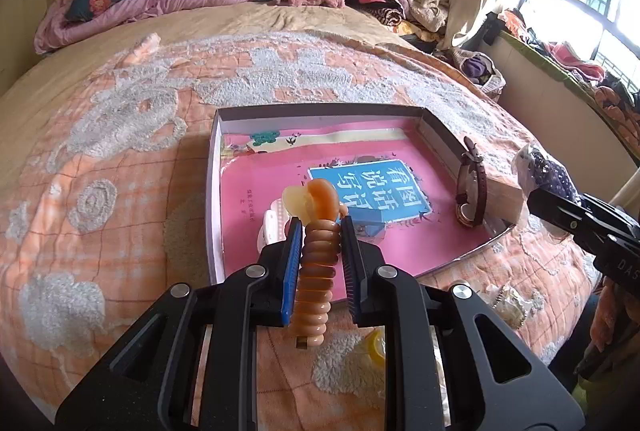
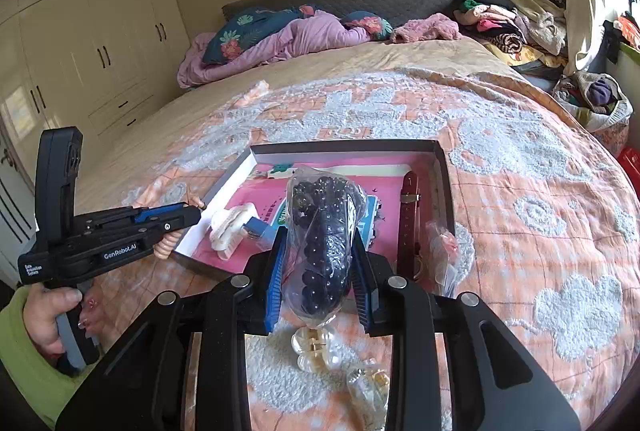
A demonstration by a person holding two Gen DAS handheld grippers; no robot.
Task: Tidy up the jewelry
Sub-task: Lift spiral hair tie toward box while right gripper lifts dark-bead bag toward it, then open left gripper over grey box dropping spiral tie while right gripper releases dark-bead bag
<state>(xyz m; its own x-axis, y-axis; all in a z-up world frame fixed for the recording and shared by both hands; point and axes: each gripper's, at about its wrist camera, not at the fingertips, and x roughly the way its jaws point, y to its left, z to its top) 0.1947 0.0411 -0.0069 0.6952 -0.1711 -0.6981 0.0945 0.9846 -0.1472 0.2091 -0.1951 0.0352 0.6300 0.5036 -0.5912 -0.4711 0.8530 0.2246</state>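
Jewelry is in both your grippers at once, above the near edge of the shallow box (image 1: 432, 135) on the bedspread (image 1: 120, 151). Your left gripper (image 1: 320, 231) is clamped on an amber coil hair tie (image 1: 316, 271), which hangs loose below the pads; it could spring sideways on release and land outside the box wall. Your right gripper (image 2: 318, 243) is closed on a clear bag of dark beads (image 2: 324, 231); slick plastic may slide through the pads, and the heavy end could tip it forward. The watch (image 1: 472, 187) leans on the box's right wall and the white hair claw (image 2: 230, 231) lies by the left wall, so a careless drop may knock either. Loose pieces (image 2: 316, 343) on the soft quilt near you could roll if pressed.
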